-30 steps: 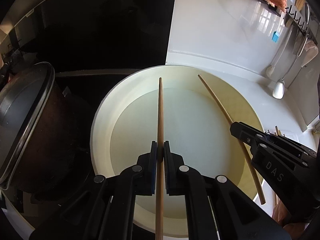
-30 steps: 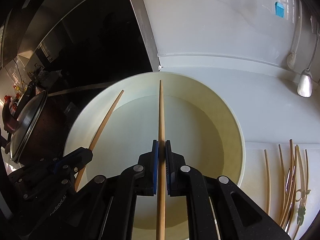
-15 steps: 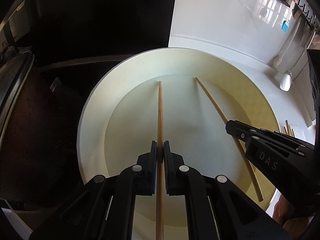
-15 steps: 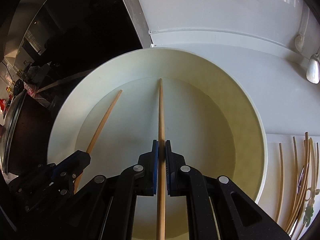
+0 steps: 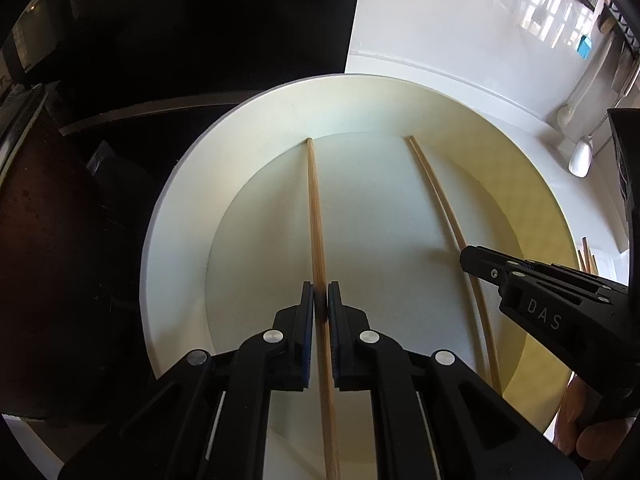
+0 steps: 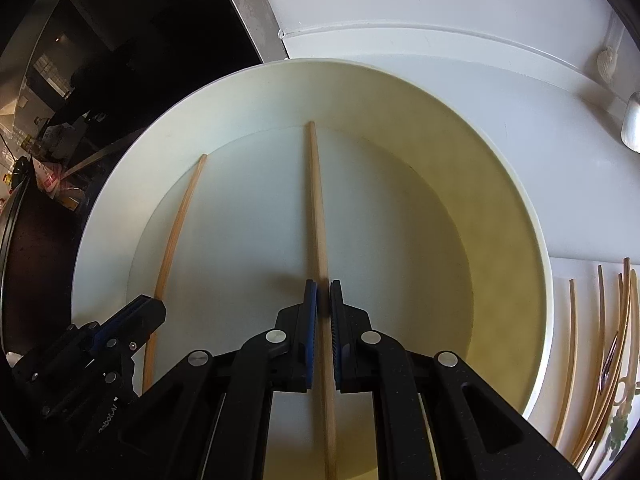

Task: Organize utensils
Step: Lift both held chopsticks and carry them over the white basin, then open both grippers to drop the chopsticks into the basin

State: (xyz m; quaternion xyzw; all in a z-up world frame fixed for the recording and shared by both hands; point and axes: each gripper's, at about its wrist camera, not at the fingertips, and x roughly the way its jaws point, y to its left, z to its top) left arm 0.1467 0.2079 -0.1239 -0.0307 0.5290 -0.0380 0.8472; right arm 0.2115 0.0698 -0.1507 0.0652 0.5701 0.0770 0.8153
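Chopsticks: two in play, both tips down inside white bowl (image 5: 180, 216). Left gripper (image 5: 320, 300) clamped tight on left chopstick (image 5: 315, 216); right gripper (image 6: 323, 300) clamped tight on right chopstick (image 6: 316, 200). Neither released yet. To right of bowl, loose chopsticks (image 6: 600, 344) lie on desk (image 6: 400, 52), unsorted. Task judged at early stage, most work left.

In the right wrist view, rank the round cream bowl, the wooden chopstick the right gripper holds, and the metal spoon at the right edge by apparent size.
1. Round cream bowl
2. Wooden chopstick in the right gripper
3. Metal spoon, cut off by the frame, so its true size is unsure.
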